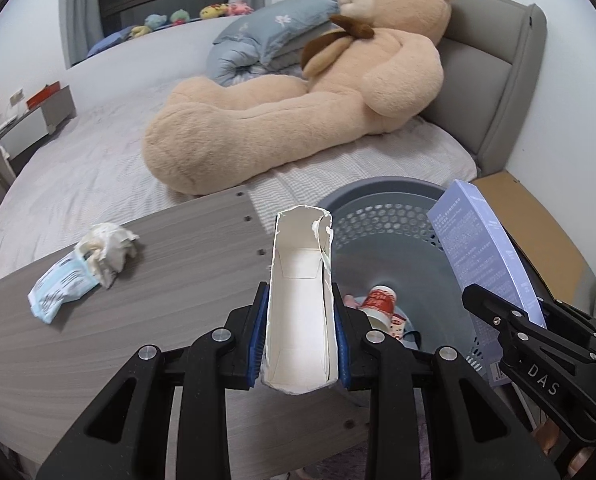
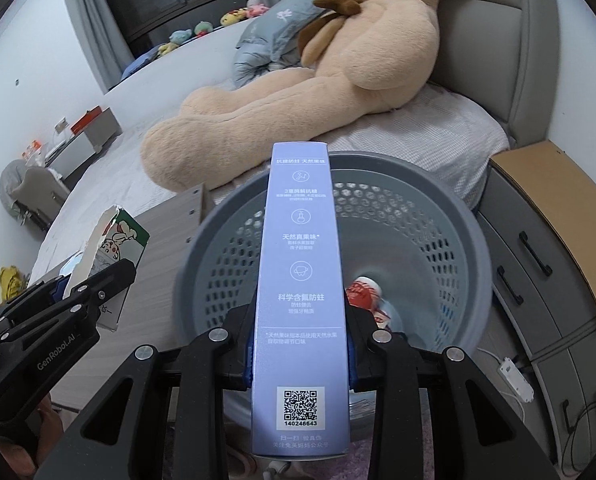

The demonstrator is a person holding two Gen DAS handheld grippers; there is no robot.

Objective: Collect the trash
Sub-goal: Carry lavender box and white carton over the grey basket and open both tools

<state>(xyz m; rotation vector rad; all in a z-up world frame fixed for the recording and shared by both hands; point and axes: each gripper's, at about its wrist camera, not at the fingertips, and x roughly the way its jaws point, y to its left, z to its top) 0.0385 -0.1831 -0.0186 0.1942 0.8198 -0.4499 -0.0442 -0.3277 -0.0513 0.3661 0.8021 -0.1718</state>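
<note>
The left gripper (image 1: 301, 332), clamped on a torn white cardboard carton (image 1: 299, 300), hung at the rim of the grey perforated plastic basket (image 1: 381, 236), while the right gripper (image 2: 299, 344), nearer, gripped a long lilac printed box (image 2: 299, 280) lengthwise directly above it.

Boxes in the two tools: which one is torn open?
The white carton in the left tool: its top edge is ragged, its inside exposed. The lavender box in the right tool looks intact, above the basket.
</note>
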